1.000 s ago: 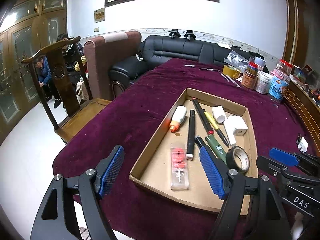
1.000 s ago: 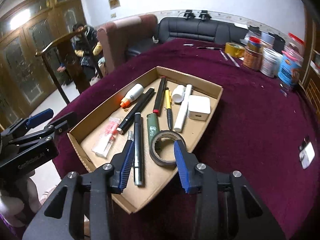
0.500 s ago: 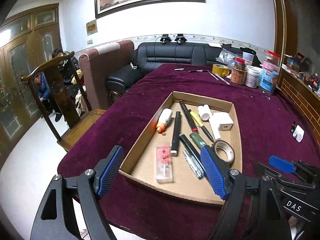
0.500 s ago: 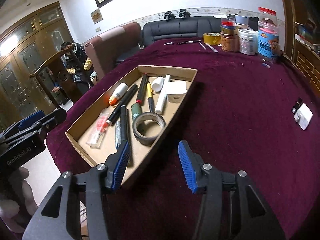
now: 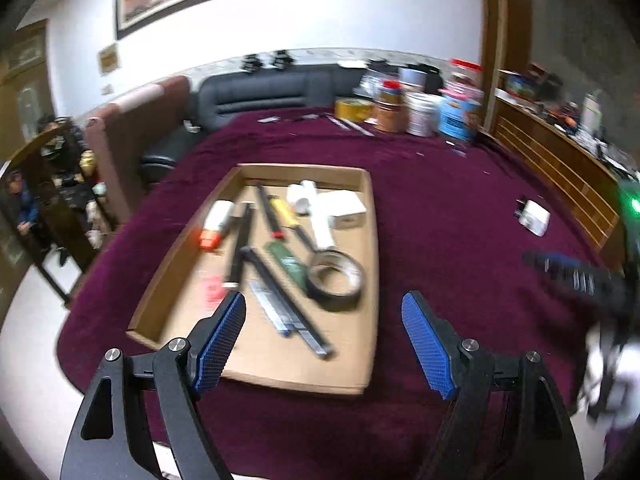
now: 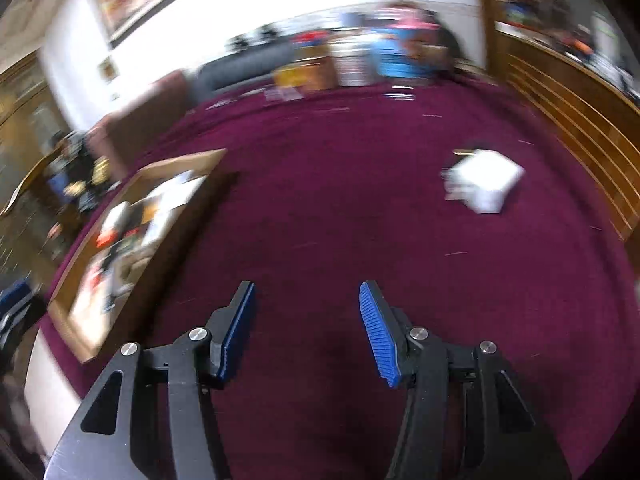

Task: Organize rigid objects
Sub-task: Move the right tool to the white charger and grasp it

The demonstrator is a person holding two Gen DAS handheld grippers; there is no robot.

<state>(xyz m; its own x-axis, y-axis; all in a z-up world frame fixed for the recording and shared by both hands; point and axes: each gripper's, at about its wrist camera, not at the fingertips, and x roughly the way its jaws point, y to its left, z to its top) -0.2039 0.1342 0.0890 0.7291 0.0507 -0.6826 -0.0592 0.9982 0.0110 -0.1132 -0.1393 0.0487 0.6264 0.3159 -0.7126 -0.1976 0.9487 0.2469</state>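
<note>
With its jaws just opening and nothing between them, the right gripper (image 6: 306, 328) faces the white charger (image 6: 486, 180) lying alone on the table (image 6: 340, 200), likely bound for the cardboard tray (image 5: 370, 240), while the left gripper (image 5: 324, 344) hangs open, empty, above that tray.

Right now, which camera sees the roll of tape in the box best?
The left wrist view: the roll of tape lies fairly clear in the cardboard box. In the right wrist view the box is a blurred smear at the left, so the tape cannot be made out.

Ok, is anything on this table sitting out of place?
Yes: one small white charger-like block lies alone on the maroon tablecloth, outside the cardboard tray that holds the other items.
</note>
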